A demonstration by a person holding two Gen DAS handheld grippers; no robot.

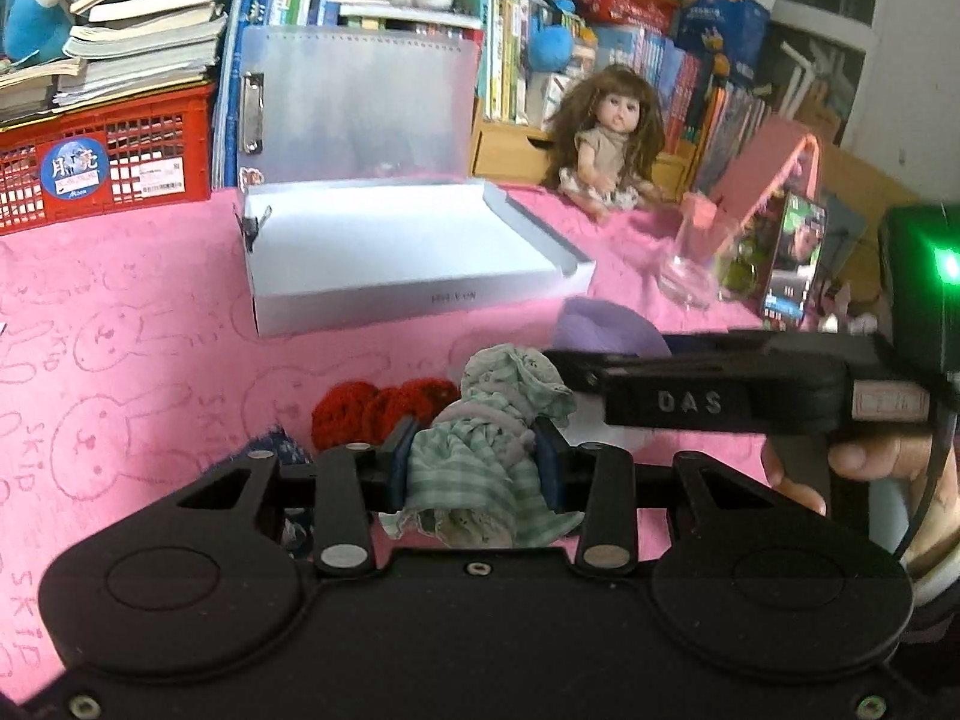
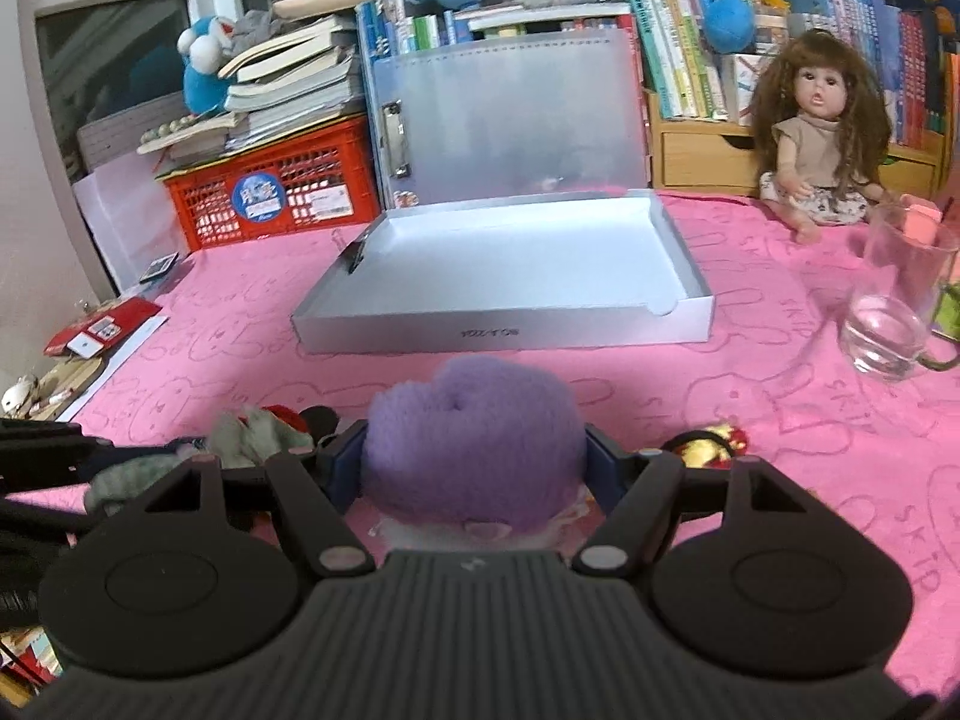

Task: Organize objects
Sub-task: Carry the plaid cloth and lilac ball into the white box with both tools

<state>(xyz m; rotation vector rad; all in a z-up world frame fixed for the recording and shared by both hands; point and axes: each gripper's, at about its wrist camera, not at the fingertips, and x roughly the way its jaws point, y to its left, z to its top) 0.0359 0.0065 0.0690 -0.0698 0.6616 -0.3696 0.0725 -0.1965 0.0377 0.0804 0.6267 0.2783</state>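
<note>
My left gripper (image 1: 474, 462) is shut on a bundle of green checked cloth with lace trim (image 1: 480, 456), held just above the pink tablecloth. My right gripper (image 2: 474, 468) is shut on a fluffy purple ball (image 2: 474, 438); in the left wrist view it reaches in from the right as a black bar beside the cloth, with the purple ball (image 1: 606, 327) behind it. An open white shallow box (image 2: 510, 276) lies ahead of both grippers, its translucent lid standing upright behind it. The white box (image 1: 408, 264) looks bare inside apart from a small clip at its left wall.
Red crocheted pieces (image 1: 372, 408) lie left of the cloth. A gold and red trinket (image 2: 714, 444) sits right of the purple ball. A glass mug (image 2: 894, 312), a doll (image 2: 816, 138), a phone (image 1: 792, 264), a red crate (image 2: 276, 192) and bookshelves ring the table.
</note>
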